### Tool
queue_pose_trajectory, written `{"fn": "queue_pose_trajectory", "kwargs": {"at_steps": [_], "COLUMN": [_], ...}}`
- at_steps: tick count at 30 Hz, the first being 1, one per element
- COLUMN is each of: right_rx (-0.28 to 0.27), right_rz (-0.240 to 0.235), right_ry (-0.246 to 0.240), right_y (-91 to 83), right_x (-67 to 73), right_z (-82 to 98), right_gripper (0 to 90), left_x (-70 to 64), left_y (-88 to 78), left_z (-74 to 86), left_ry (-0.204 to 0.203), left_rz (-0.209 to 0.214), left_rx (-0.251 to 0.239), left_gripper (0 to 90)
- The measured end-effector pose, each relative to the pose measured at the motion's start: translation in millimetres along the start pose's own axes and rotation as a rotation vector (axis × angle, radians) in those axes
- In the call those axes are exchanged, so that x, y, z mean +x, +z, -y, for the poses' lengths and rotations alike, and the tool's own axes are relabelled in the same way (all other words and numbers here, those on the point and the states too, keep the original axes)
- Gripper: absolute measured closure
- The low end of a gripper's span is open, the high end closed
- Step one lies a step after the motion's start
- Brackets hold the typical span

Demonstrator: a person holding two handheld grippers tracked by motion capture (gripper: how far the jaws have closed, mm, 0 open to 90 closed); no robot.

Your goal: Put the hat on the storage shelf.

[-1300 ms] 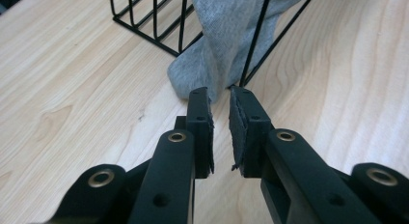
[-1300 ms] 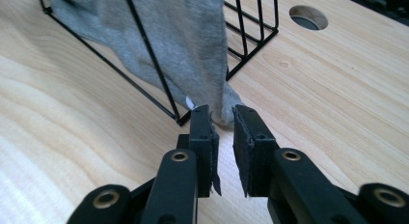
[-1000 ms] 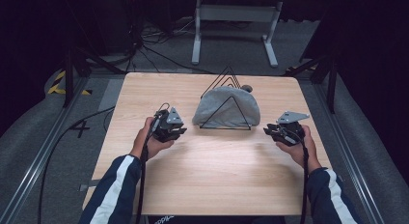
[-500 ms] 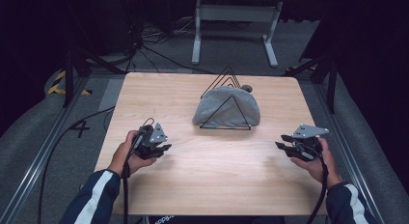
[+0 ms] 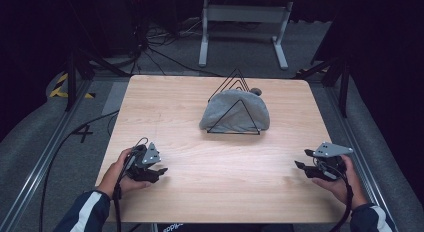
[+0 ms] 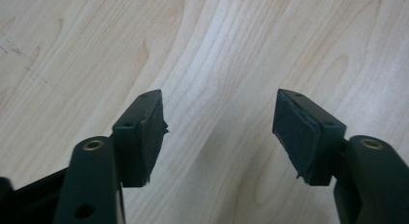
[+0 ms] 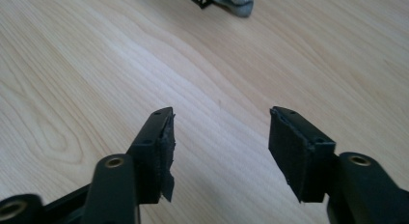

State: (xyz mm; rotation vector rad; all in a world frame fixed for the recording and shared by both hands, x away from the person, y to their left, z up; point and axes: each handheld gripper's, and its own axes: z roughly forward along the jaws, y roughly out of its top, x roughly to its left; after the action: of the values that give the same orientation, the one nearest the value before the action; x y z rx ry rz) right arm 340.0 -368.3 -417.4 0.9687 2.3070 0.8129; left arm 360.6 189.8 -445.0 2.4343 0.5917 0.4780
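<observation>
- Two grippers sit at the near edge of the table (image 5: pixel 220 192), well apart from the wire rack (image 5: pixel 234 104), which serves as landmark for this report.
- Left gripper (image 5: pixel 157 173): near and to the left of the rack, held low over bare wood. Its jaws have just been opening and now stand apart, nothing between the pads (image 6: pixel 295 132); judged a release posture, not a grip.
- Right gripper (image 5: pixel 303 167): near and to the right of the rack, also low over the wood. Its jaws have just been opening and stand apart, empty; a rack foot and a grey edge show far ahead of it.
- Grey cloth (image 5: pixel 235 111): draped over the rack's triangular wires, hanging down both sides to the tabletop. Judged to be placed there to hang; the rack bears it unaided.
- Small dark object (image 5: pixel 255 91): just behind the rack's top; identity cannot be determined.
- Beyond the rack: floor cables (image 5: pixel 155 52) and a white stand (image 5: pixel 245 22).
</observation>
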Motion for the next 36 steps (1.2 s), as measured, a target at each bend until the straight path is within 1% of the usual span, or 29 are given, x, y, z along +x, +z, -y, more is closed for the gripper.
{"fn": "queue_pose_trajectory", "kwargs": {"at_steps": [1,3,5,7,9,12,13,14,15,16,17,18,20,21,22,23,27,36], "right_rx": [0.003,0.013,0.012,0.012,0.012,0.015,0.024,0.024,0.008,-0.001,-0.005,-0.012,-0.038,-0.046,-0.046,-0.046,-0.043,-0.041], "right_rz": [0.003,0.008,-0.005,-0.009,-0.009,-0.022,-0.024,-0.024,-0.030,-0.036,-0.031,-0.030,-0.042,-0.047,-0.044,-0.045,-0.041,-0.030], "right_ry": [0.003,0.011,0.021,0.024,0.031,0.071,0.076,0.076,0.093,0.120,0.127,0.144,0.198,0.211,0.210,0.213,0.217,0.231], "right_y": [0.1,0.7,0.9,1.6,3.3,7.1,8.4,8.4,8.3,7.3,6.3,5.8,6.1,5.5,4.3,3.2,2.6,3.8], "right_x": [0.6,2.2,4.1,5.6,7.0,8.7,9.4,9.4,9.2,8.5,8.2,8.1,7.7,7.6,8.1,8.3,8.6,8.5], "right_z": [2.3,9.3,15.9,22.1,29.3,41.7,45.4,45.4,48.8,52.3,54.2,56.4,62.1,64.7,66.1,67.0,67.7,66.9], "right_gripper": [39.4,36.6,34.3,32.9,30.6,28.3,27.6,27.6,27.0,26.2,25.1,24.7,23.5,22.0,21.4,21.4,21.1,20.1], "left_x": [-0.6,-1.0,-1.5,-2.4,-3.6,-6.0,-6.7,-6.7,-6.8,-6.5,-5.9,-6.0,-5.1,-4.0,-3.8,-3.3,-3.4,-2.9], "left_y": [-0.1,0.5,0.1,-0.9,-2.3,-3.0,-2.2,-2.2,-2.0,-2.0,-2.5,-2.6,-2.2,-2.1,-2.6,-2.7,-2.1,-2.1], "left_z": [3.6,11.4,16.7,23.2,28.1,37.9,40.9,40.9,45.3,47.9,50.2,52.8,58.5,61.4,62.3,62.8,62.7,62.7], "left_ry": [-0.016,-0.037,-0.047,-0.061,-0.072,-0.097,-0.103,-0.103,-0.116,-0.133,-0.147,-0.162,-0.187,-0.210,-0.230,-0.231,-0.245,-0.249], "left_rz": [0.008,0.004,0.007,0.021,0.026,0.036,0.037,0.037,0.044,0.051,0.055,0.059,0.069,0.081,0.070,0.067,0.065,0.059], "left_rx": [-0.005,-0.013,-0.011,-0.025,-0.037,-0.049,-0.048,-0.048,-0.063,-0.074,-0.078,-0.090,-0.117,-0.124,-0.117,-0.116,-0.113,-0.109], "left_gripper": [32.9,31.2,27.5,26.8,24.6,23.7,23.6,23.5,23.5,22.6,22.4,22.2,21.2,20.9,19.6,17.6,15.6,14.8]}}
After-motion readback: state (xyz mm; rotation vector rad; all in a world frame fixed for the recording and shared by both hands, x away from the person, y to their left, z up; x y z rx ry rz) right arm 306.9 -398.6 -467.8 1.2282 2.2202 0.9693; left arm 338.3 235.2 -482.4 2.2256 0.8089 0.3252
